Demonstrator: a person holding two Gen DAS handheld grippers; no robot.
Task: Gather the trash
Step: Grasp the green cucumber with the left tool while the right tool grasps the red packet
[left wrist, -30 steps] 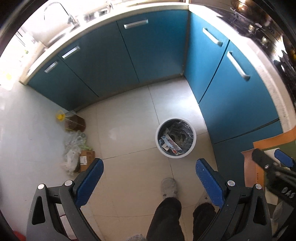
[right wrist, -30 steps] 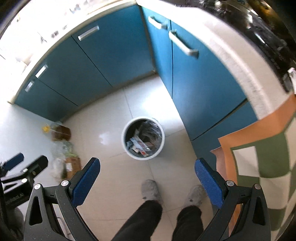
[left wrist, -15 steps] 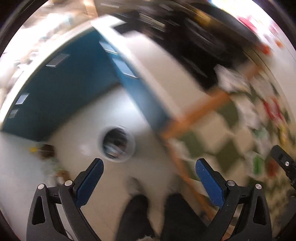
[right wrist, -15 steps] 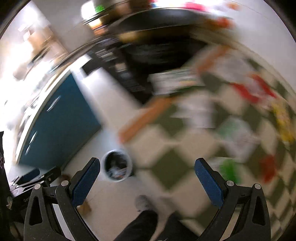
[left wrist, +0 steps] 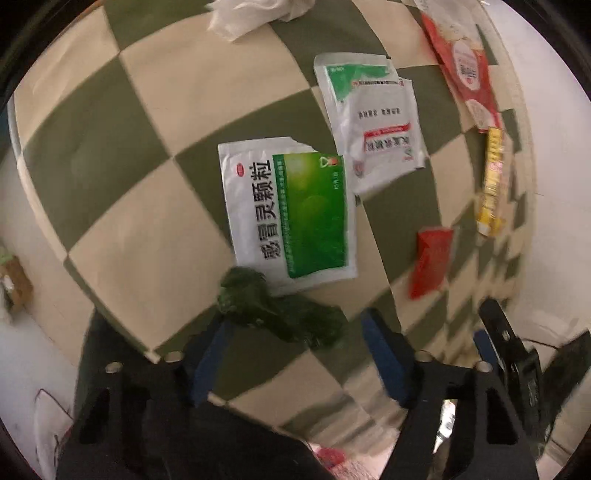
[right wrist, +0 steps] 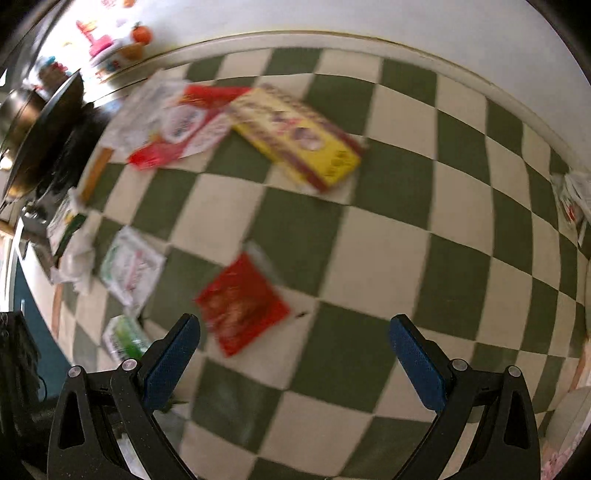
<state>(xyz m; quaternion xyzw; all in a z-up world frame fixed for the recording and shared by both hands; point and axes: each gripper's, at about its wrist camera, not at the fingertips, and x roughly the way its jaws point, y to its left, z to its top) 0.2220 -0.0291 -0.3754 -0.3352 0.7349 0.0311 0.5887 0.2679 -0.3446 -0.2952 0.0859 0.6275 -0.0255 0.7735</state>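
Trash lies on a green and cream checked tablecloth. In the left wrist view a green and white sachet lies just ahead of my open, empty left gripper, with a crumpled dark green wrapper between its fingers. A white sachet, a small red packet and a yellow packet lie to the right. In the right wrist view my open, empty right gripper hovers over the cloth, the red packet just ahead of its left finger. A yellow packet lies farther off.
Crumpled white tissue lies at the far edge in the left wrist view. A red and white wrapper and white sachets lie left in the right wrist view, with a dark pan beyond the table's left edge.
Both grippers swung up from the floor with the waste bin and the blue cabinets to the checked table, now close over the scattered wrappers. Both stayed open.
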